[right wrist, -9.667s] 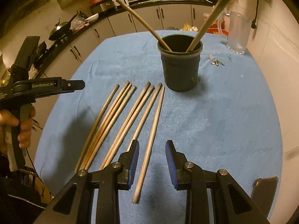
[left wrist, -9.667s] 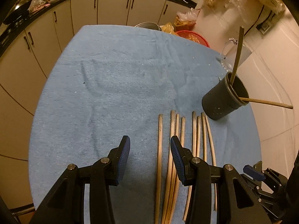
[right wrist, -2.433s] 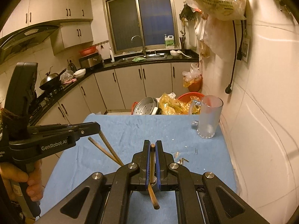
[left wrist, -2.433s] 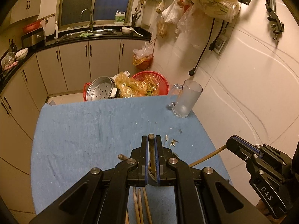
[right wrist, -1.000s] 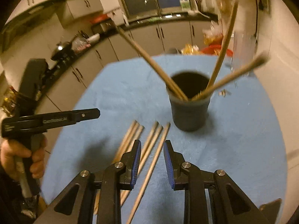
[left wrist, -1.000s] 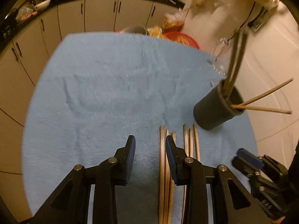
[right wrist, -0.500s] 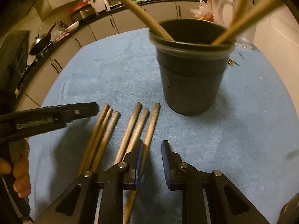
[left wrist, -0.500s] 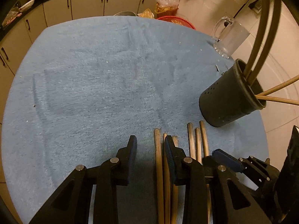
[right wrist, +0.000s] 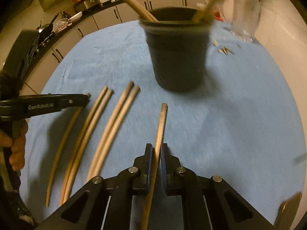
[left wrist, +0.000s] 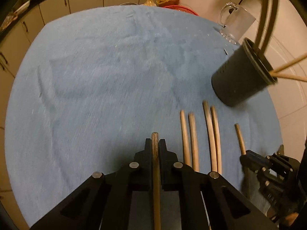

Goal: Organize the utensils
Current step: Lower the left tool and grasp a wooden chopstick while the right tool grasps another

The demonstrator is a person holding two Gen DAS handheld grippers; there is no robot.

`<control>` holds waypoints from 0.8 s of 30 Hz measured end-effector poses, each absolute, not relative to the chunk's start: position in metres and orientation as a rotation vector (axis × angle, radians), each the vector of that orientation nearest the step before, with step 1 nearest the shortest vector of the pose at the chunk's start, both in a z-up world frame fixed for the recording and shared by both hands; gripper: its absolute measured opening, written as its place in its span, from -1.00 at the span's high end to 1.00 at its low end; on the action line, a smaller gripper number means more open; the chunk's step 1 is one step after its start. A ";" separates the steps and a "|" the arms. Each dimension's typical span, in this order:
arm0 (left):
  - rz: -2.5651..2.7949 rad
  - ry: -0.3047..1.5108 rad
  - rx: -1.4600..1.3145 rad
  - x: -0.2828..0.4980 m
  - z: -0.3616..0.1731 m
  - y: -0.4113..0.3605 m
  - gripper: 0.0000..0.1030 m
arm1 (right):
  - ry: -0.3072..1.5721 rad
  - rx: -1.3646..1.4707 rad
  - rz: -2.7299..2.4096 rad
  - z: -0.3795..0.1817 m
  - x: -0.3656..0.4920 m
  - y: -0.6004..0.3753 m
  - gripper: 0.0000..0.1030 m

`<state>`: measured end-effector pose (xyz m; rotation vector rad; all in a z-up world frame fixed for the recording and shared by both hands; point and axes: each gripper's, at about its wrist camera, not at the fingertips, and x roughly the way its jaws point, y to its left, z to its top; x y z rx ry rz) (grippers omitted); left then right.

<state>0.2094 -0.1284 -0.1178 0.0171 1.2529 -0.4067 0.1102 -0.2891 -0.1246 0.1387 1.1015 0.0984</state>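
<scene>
With each claw clamped on one chopstick, left claw (left wrist: 155,145) on its chopstick (left wrist: 155,170) and right claw (right wrist: 156,153) on its own (right wrist: 160,126), pickup was underway; next came lifting both into the black holder (right wrist: 178,57) on the bench (left wrist: 96,76).

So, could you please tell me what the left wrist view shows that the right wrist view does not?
Only the left wrist view shows the left gripper from behind, shut on the leftmost chopstick, and the mug handle. Only the right wrist view shows the hand holding the left gripper, the counter with kitchenware, and the right gripper from behind, shut on the rightmost chopstick. Both show the blue cloth, the dark cup holding chopsticks, the glass mug, and four loose chopsticks lying between the gripped ones.
</scene>
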 end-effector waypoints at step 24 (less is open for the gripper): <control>-0.345 1.291 -0.052 0.205 -0.121 -0.127 0.87 | 1.066 0.117 0.052 -0.126 0.149 -0.294 0.76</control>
